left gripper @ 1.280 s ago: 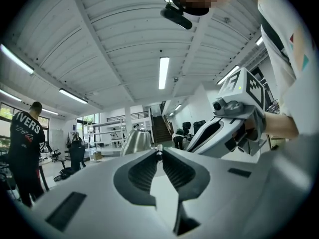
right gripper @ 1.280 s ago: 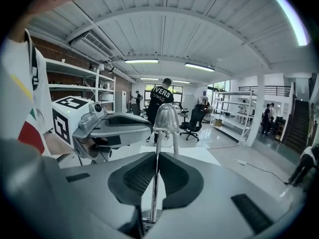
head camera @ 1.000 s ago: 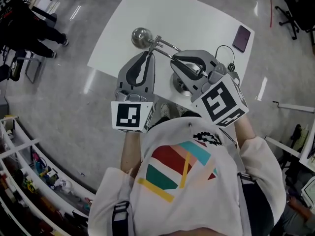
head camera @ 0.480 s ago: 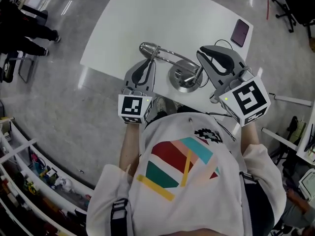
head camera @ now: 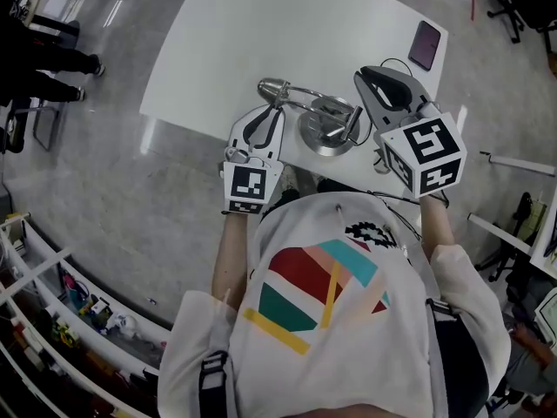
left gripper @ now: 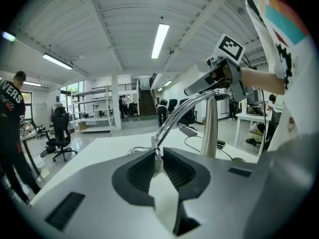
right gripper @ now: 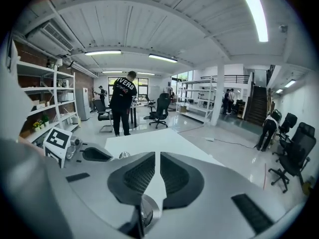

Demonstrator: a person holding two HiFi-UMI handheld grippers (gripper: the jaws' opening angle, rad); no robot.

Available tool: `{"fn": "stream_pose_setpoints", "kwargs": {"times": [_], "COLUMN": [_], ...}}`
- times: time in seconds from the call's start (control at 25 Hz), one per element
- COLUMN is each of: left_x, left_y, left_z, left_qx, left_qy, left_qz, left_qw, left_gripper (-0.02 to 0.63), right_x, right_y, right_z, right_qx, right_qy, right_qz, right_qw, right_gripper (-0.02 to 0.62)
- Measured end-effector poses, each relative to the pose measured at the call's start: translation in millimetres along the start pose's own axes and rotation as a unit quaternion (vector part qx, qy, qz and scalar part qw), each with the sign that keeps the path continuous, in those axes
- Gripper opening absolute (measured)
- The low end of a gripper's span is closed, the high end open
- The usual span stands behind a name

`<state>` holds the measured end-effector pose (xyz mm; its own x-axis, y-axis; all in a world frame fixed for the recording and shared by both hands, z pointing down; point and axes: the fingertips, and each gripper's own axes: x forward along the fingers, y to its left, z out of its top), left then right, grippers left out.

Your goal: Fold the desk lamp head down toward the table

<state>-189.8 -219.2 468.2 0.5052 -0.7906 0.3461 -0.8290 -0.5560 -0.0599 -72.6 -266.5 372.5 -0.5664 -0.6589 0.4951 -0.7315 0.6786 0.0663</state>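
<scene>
My left gripper point(left gripper: 157, 157) is clenched on the lamp arm point(left gripper: 182, 112), at the centre of the head view. The lamp head point(head camera: 271, 88) is just past its tips, over the table point(head camera: 261, 24). My right gripper point(right gripper: 157, 158) is closed and empty, right of the base point(head camera: 324, 138).

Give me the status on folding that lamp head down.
Done: the lamp arm arcs over from the post, and the lamp head sits low over the table. In hand: the left gripper is shut on the arm beside the head; the right gripper, jaws together, sits at the post's top. Left: any last lowering; I can't tell whether the head touches.
</scene>
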Motion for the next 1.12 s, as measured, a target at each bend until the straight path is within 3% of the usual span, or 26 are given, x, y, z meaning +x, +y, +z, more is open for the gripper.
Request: {"fn": "stream_pose_setpoints", "kwargs": {"times": [0.12,0.24,0.36,0.64,0.84,1.12], "left_x": [0.6,4.4,4.4,12.4,14.9,13.5], "left_y": [-1.1,-6.0,-8.8,-27.9,-30.0,-31.5], "left_z": [-3.2,-6.0,-10.7,-20.9,-19.9,-21.7], "left_qx": [-0.007,-0.008,-0.003,0.012,0.002,-0.045], "left_qy": [0.003,0.004,0.012,0.037,0.030,0.021], "left_qz": [-0.003,-0.016,-0.027,-0.057,-0.057,-0.043], "left_qw": [1.0000,0.9998,0.9996,0.9976,0.9979,0.9978], "left_gripper": [0.086,0.086,0.086,0.086,0.086,0.087], "right_x": [2.8,1.8,3.1,3.6,3.2,-4.7], "right_y": [-1.8,-2.1,-0.7,6.1,7.3,9.7], "right_z": [-17.0,-36.5,-48.9,-60.8,-61.6,-63.1], "right_qx": [0.039,0.114,0.154,0.162,0.165,0.155], "right_qy": [0.007,0.010,0.018,0.027,0.025,0.019], "right_qz": [0.017,0.047,0.047,0.052,0.057,0.056], "right_qw": [0.999,0.992,0.987,0.985,0.984,0.986], "right_gripper": [0.037,0.037,0.037,0.037,0.037,0.037]}}
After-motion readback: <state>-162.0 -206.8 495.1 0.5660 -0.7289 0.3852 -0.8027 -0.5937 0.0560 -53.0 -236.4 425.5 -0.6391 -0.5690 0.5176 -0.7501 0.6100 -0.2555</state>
